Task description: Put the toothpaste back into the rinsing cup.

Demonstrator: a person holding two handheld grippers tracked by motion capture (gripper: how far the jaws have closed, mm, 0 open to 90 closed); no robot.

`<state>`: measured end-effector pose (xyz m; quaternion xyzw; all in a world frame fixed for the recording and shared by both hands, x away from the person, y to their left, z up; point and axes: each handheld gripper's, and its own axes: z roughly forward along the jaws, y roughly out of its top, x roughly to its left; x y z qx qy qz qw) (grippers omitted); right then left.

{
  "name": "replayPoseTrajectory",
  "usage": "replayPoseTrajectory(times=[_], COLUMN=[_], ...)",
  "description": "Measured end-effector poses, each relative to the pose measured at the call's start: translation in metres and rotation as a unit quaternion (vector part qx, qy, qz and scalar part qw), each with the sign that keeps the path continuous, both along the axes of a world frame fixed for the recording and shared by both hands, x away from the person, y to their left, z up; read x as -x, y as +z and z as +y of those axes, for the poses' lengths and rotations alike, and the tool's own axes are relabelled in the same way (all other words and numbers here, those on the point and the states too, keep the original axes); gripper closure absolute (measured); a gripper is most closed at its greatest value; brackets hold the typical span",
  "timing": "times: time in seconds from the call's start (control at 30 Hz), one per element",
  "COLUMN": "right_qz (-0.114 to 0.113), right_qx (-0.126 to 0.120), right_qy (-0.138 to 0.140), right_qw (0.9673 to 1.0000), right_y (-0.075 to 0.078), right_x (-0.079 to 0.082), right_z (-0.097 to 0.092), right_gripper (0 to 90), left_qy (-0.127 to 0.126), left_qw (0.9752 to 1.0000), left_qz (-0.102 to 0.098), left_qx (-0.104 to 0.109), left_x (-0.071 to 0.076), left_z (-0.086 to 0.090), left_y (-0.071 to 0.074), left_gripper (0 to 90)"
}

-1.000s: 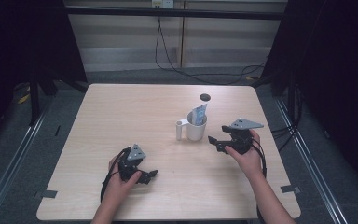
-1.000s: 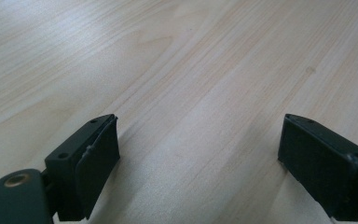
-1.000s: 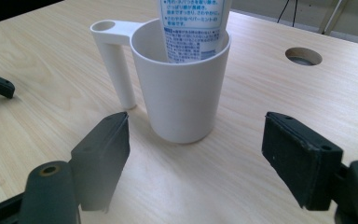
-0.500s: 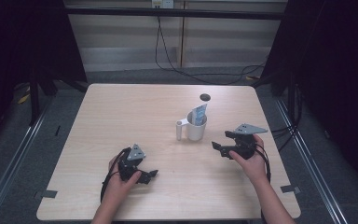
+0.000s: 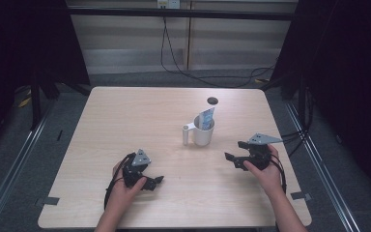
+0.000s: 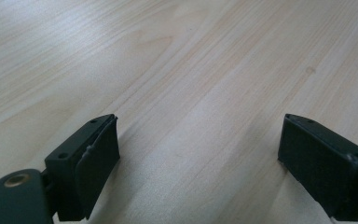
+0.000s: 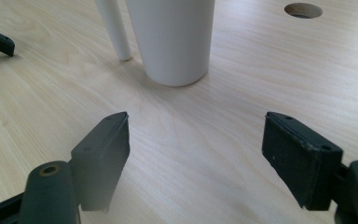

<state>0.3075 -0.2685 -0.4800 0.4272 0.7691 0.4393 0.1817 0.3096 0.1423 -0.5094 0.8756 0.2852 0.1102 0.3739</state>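
Near the middle of the pale wooden tabletop (image 5: 125,111), seen from the high view, a white plastic cup with a side handle (image 5: 202,134) stands upright with a blue-and-white sachet (image 5: 206,117) poking out of it. A small round hole (image 5: 212,100) lies beyond it. The right hand-held gripper (image 5: 235,157) sits just right of the cup, apart from it; the left hand-held gripper (image 5: 155,182) rests low near the front edge, well apart from everything.

From the left gripper view, the left hand-held gripper (image 6: 198,158) has its jaws spread wide over bare wood, holding nothing.

From the right gripper view, the right hand-held gripper (image 7: 196,154) also gapes wide and empty, aimed at the foot of the cup (image 7: 172,37), whose handle (image 7: 114,29) is on the left.

The light cup could likely tip or skid if one jaw strikes it first, spilling the sachet. Open wood surrounds it; the right edge is nearest.
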Motion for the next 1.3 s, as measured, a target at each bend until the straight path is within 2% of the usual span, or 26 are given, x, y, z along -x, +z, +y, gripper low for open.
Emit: replayPoseTrajectory(times=[0.17,0.37,0.73,1.03,1.3], right_qz=[0.003,0.009,0.021,0.03,0.032], right_qx=[-0.005,0.012,0.017,0.037,0.044], right_qy=[0.0,0.006,0.01,0.011,0.015], right_qw=[1.0,0.9999,0.9996,0.9988,0.9984], right_y=[-0.002,-0.007,-0.014,-0.02,-0.024], right_x=[0.003,0.008,0.016,0.025,0.03], right_z=[-0.004,-0.007,-0.016,-0.023,-0.024], right_gripper=[23.1,23.0,23.0,23.0,23.0], left_qy=[0.0,0.0,0.0,0.0,0.0], left_qw=[1.0,1.0,1.0,1.0,1.0], left_qz=[0.0,-0.001,0.0,0.0,0.0], left_qx=[0.0,0.002,0.0,0.0,0.0], left_x=[0.0,0.0,0.0,0.0,0.0], left_z=[0.0,0.0,0.0,0.0,0.0], left_y=[0.0,0.0,0.0,0.0,0.0], left_gripper=[12.0,12.0,12.0,12.0,12.0])
